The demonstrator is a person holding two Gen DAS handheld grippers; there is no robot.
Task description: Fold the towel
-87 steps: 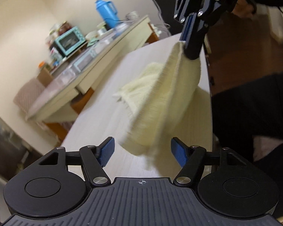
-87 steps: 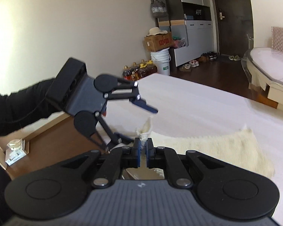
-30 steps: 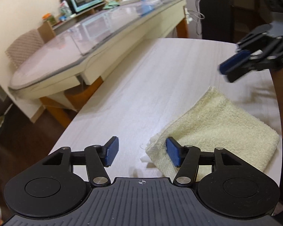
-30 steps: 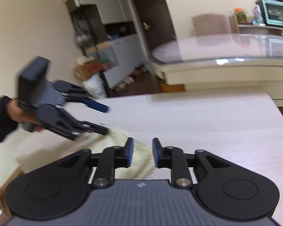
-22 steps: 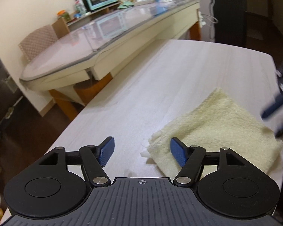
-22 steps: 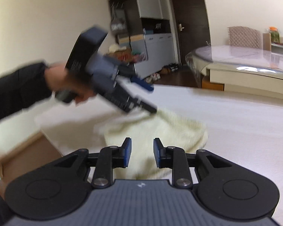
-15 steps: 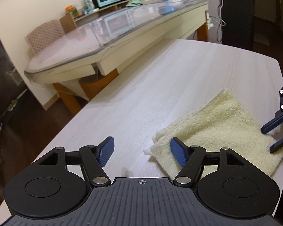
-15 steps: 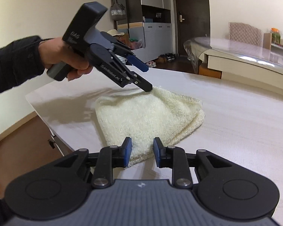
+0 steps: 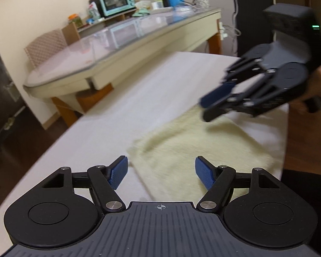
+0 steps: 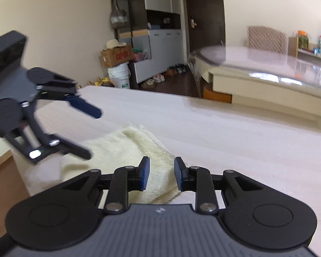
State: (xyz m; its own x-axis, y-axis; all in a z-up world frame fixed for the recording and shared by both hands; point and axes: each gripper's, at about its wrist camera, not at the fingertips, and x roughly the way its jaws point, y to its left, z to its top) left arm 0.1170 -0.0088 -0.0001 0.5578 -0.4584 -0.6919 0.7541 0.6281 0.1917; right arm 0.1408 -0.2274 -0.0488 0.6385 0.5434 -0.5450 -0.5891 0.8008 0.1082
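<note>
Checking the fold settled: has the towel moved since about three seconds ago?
Yes. The towel then hung pinched in the right tool above the table; now it lies folded flat on the table, free of both tools.

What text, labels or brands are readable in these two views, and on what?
Nothing can be read with confidence.
Cardboard box: red print on its side, too blurred to read.
White bucket: small green mark, too small to read.
Jars and packets beside the toaster oven: labels too small to read.
Left gripper and right gripper bodies: no legible lettering, motion-blurred.
</note>
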